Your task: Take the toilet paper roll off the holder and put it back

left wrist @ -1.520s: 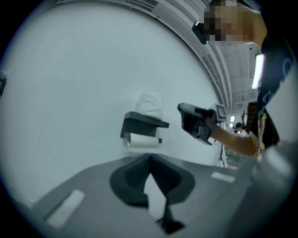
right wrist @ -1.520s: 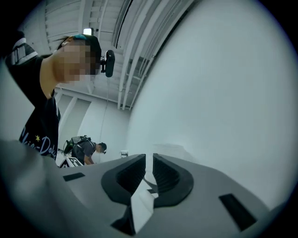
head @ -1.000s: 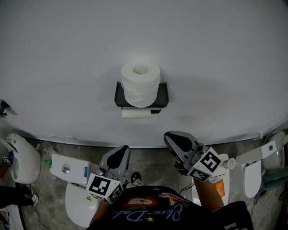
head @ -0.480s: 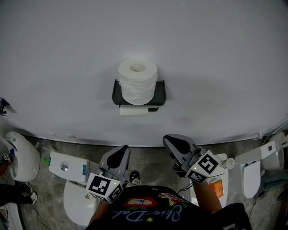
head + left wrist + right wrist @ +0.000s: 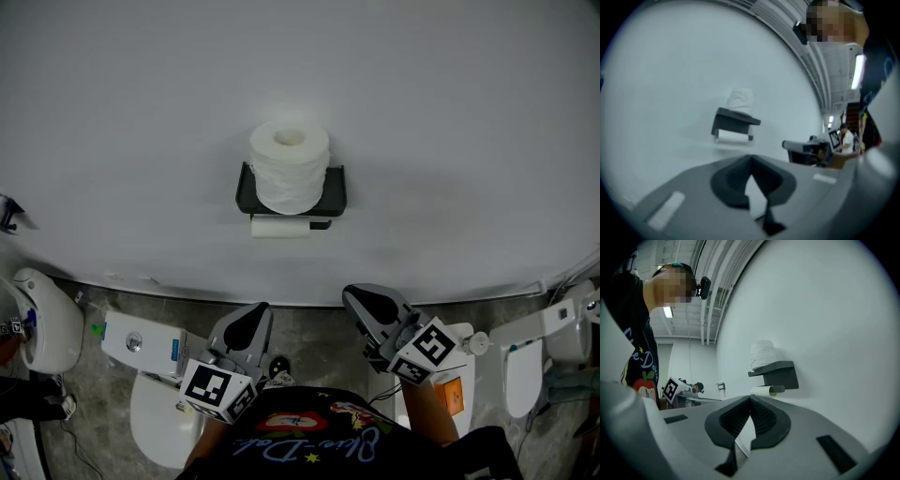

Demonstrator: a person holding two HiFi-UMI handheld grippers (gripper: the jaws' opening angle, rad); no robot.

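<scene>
One wide white wall (image 5: 450,103) fills the upper part of my head view. Low in the frame, left of centre, my left hand-held gripper (image 5: 249,319) is clenched on nothing. Right of centre, my right hand-held gripper (image 5: 366,298) is likewise clenched and empty. Both are well apart from the black holder (image 5: 246,195), mounted on the wall at mid-frame. The toilet paper roll (image 5: 290,169) stands upright on the holder's top. A thinner roll (image 5: 278,228) sits just beneath it.
</scene>
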